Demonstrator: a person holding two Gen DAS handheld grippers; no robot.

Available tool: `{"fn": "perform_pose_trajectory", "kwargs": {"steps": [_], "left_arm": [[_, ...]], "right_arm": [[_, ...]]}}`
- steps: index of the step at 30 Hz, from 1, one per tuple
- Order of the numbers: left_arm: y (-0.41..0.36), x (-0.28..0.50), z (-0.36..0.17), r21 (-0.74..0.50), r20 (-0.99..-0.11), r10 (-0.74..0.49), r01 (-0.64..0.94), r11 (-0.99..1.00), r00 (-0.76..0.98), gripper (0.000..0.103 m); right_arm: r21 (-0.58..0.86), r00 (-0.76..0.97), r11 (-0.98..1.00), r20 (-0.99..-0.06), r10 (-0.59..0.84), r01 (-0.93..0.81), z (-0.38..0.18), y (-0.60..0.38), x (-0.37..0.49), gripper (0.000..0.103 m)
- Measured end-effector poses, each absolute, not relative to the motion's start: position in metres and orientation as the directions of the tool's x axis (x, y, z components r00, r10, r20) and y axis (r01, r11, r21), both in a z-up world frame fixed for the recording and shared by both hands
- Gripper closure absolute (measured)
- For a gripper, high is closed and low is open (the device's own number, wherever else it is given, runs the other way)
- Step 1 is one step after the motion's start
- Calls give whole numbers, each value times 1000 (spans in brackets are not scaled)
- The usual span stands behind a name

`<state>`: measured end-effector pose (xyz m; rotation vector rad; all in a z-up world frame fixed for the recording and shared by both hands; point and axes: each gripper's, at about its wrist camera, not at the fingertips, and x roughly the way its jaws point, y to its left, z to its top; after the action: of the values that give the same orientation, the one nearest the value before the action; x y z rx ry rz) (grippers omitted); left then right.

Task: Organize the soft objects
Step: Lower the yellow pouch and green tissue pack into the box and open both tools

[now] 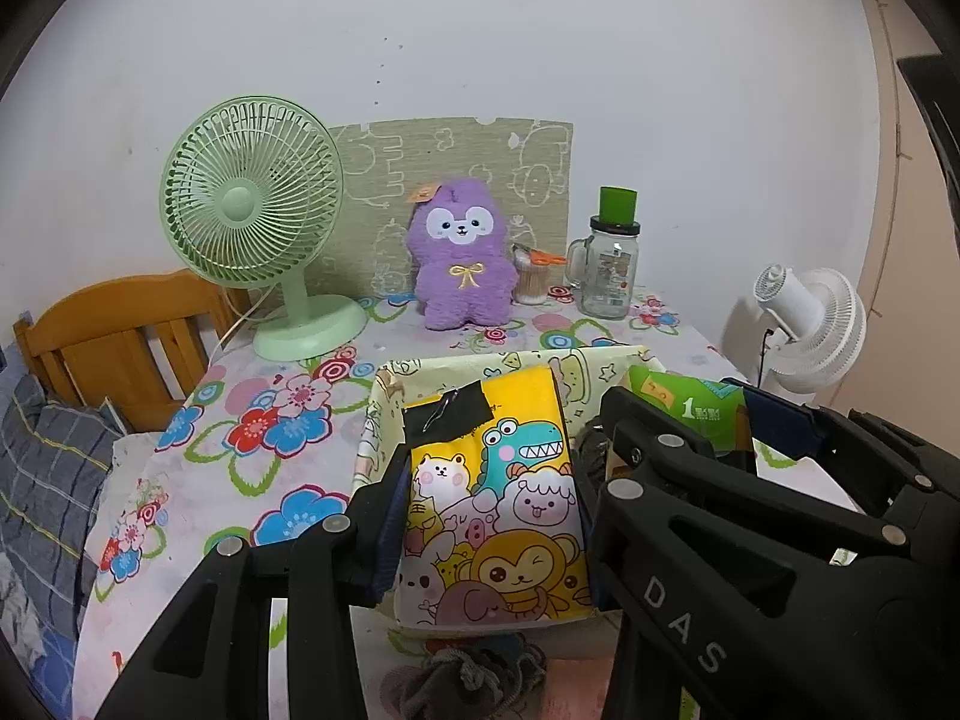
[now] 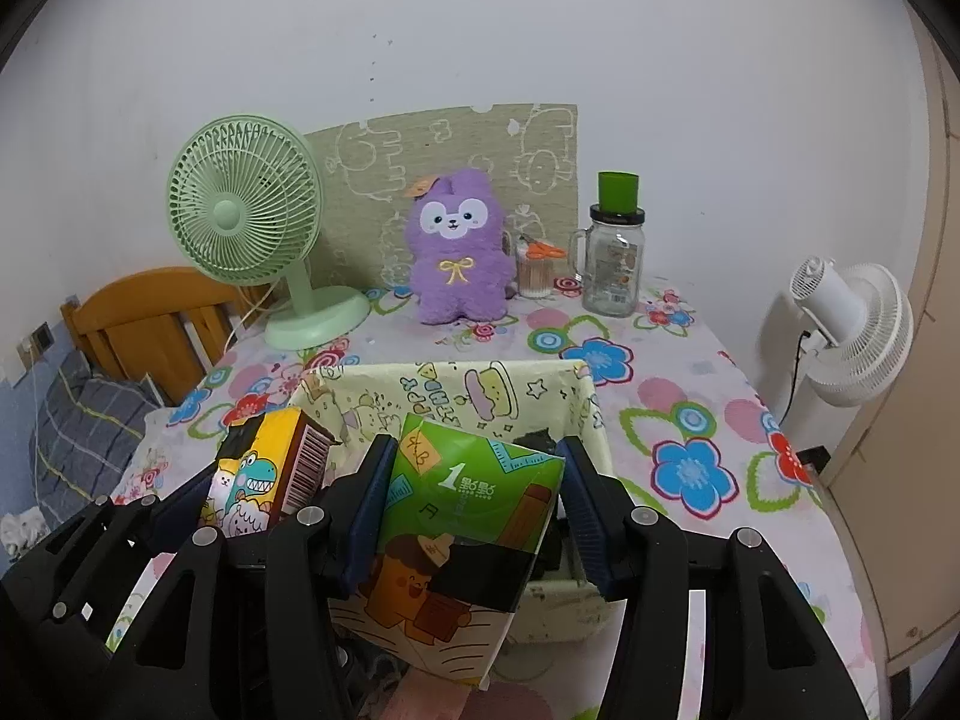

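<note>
My left gripper [image 1: 489,495] is shut on a yellow cartoon-animal tissue pack [image 1: 498,510] and holds it over the left side of the pale yellow fabric storage box [image 1: 480,363]. My right gripper [image 2: 471,516] is shut on a green tissue pack [image 2: 462,516] and holds it over the same box [image 2: 480,384], on the right side. The yellow pack also shows in the right wrist view [image 2: 264,474], and the green pack in the left wrist view [image 1: 690,414]. Dark soft items lie in the box [image 2: 537,438]. A grey scrunchie [image 1: 474,675] lies on the table in front of the box.
On the floral tablecloth [image 2: 690,420] at the back stand a green desk fan [image 1: 258,222], a purple plush toy [image 1: 459,252], a cup of cotton swabs with orange scissors [image 1: 531,279] and a glass jar with a green lid [image 1: 609,252]. A white fan [image 2: 852,336] stands right, a wooden headboard [image 1: 120,330] left.
</note>
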<state>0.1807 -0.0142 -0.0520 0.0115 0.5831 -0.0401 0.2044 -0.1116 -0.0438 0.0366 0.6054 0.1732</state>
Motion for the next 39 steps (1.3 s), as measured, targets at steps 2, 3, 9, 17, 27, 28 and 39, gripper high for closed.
{"fn": "perform_pose_trajectory", "kwargs": {"steps": [2,3,9,17,27,28,39], "left_arm": [[-14,184,-52,2,-555,-35,43,999,831,56],[-14,186,-51,6,-556,-31,42,999,831,56],[-13,195,-49,18,-553,-21,37,999,833,56],[-9,211,-54,16,-567,-12,26,1000,824,54],[-3,225,-66,28,-602,15,2,1000,798,27],[-2,226,-67,31,-601,19,-1,1000,799,27],[7,226,-70,24,-604,32,-21,999,797,17]], "right_arm": [[86,805,984,-565,180,-159,-44,-111,209,46],[88,803,983,-566,184,-163,-44,-111,211,46],[97,806,980,-558,196,-172,-43,-112,223,46],[105,796,978,-569,208,-181,-48,-109,238,46],[140,766,972,-598,237,-191,-63,-102,256,46],[140,767,972,-597,234,-188,-65,-102,257,46],[169,766,972,-600,232,-162,-72,-105,266,11]]}}
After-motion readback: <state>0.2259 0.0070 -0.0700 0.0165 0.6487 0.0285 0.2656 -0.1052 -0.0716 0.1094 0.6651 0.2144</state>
